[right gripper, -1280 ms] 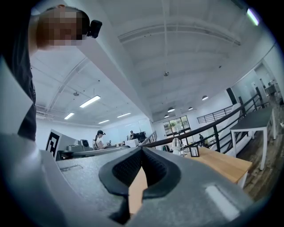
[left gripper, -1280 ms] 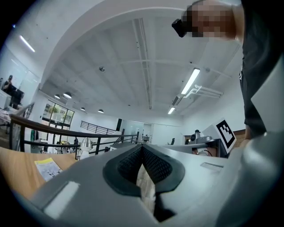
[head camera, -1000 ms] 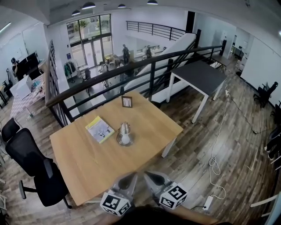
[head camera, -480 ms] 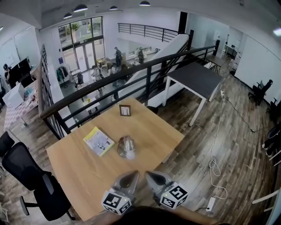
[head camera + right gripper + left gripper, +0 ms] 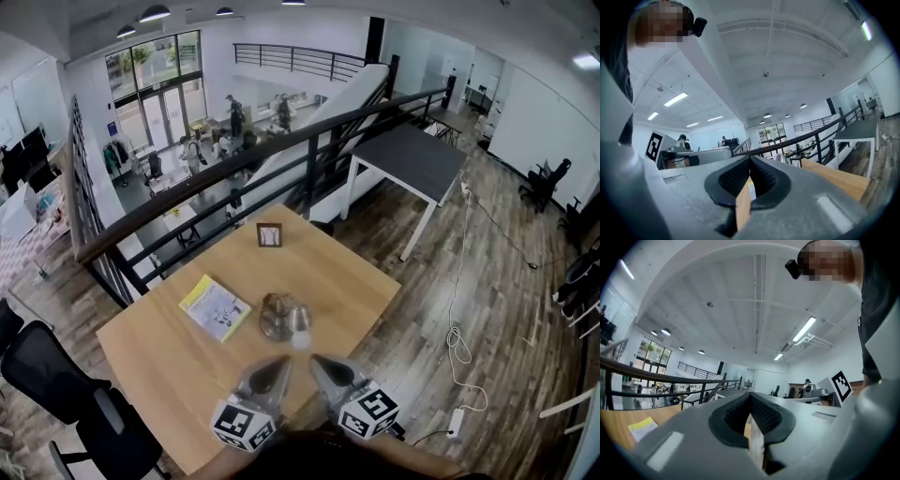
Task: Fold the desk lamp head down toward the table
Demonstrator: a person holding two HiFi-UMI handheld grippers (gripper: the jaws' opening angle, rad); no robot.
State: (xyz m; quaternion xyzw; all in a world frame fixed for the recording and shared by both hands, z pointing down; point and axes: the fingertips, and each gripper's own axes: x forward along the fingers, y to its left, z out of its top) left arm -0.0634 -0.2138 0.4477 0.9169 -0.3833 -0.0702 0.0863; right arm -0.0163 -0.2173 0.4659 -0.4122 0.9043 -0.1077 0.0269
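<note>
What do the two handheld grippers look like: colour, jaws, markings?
Both match. The left gripper and right gripper have grey, tapering, beak-like jaws lined with black ribbed pads. Each carries a white cube at its rear, printed with black square markers. No cables show. The person wears a dark top.
</note>
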